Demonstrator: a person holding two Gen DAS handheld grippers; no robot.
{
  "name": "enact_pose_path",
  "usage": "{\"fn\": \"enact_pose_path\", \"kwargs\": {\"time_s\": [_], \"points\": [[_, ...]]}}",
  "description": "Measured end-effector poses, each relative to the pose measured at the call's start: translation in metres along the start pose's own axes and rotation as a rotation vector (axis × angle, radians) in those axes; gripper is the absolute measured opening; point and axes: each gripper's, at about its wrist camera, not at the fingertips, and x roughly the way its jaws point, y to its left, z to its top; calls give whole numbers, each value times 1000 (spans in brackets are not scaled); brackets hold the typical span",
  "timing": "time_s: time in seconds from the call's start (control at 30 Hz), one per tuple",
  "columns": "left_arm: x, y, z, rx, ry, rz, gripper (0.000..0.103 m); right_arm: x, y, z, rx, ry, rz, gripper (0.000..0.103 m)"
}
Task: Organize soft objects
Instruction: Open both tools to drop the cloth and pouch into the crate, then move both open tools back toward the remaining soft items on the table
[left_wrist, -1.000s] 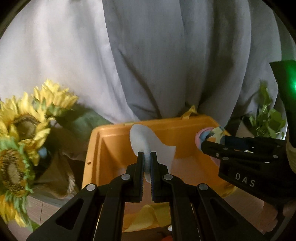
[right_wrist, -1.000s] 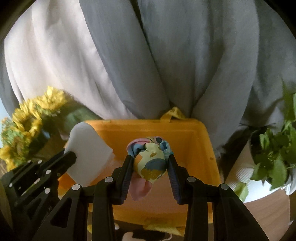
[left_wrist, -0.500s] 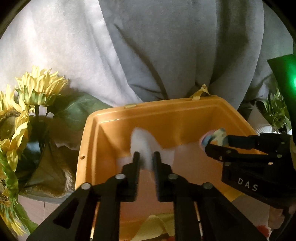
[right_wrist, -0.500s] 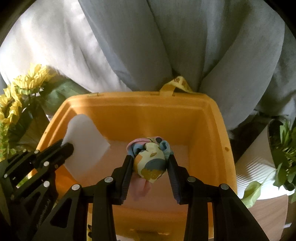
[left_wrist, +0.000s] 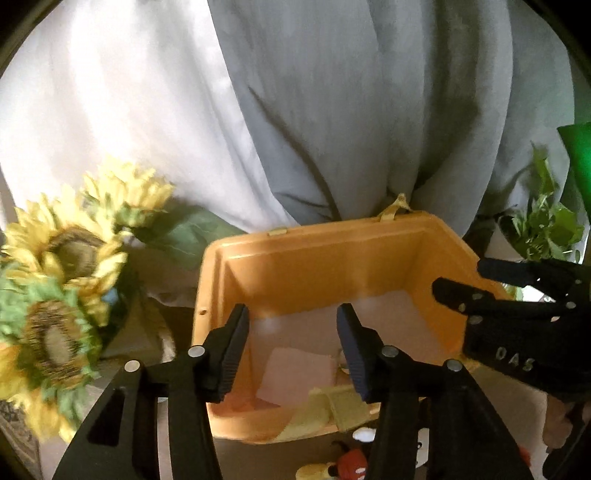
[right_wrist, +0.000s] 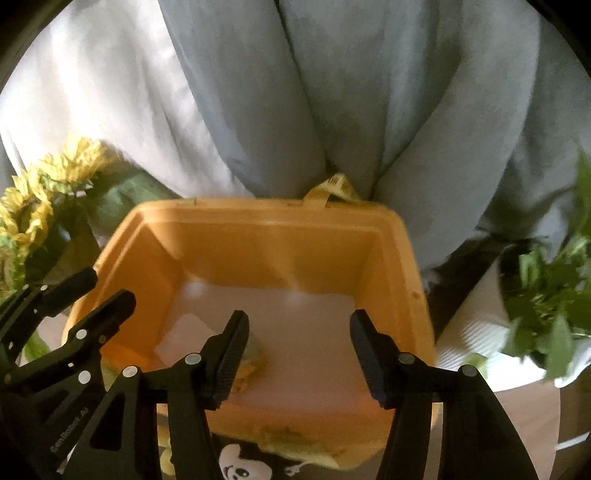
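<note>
Cloths (left_wrist: 295, 376) lie inside orange bin (right_wrist: 413, 280); both grippers' jaws opening, empty.

One orange bin (right_wrist: 258, 243); two tools; two soft items inside; three sunflowers.

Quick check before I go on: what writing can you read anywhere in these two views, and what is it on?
"DAS": pale letters on the black body of the right tool, seen from the left wrist.
"GenRobot.AI", as best I can read it: small pale letters on the left tool, seen from the right wrist.
Yellow strap on the orange bin: marks too blurred to read.
</note>
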Motion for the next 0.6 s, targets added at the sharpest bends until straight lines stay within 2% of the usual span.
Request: {"fn": "enact_pose_path", "kwargs": {"time_s": [0.23,0.3,0.5,0.6], "points": [[-47,5,-5,-19,-70,10,54,-46,-2,-2,15,-101,-38,58],[-60,6,-7,-25,-90,13,54,-62,-4,-6,27,-125,-49,63],[-96,1,-17,-13,-133,14,58,-99,-7,-20,56,-169,-57,65],[-112,0,-22,-12,-152,24,58,-115,-8,-30,63,-199,-67,70]]}}
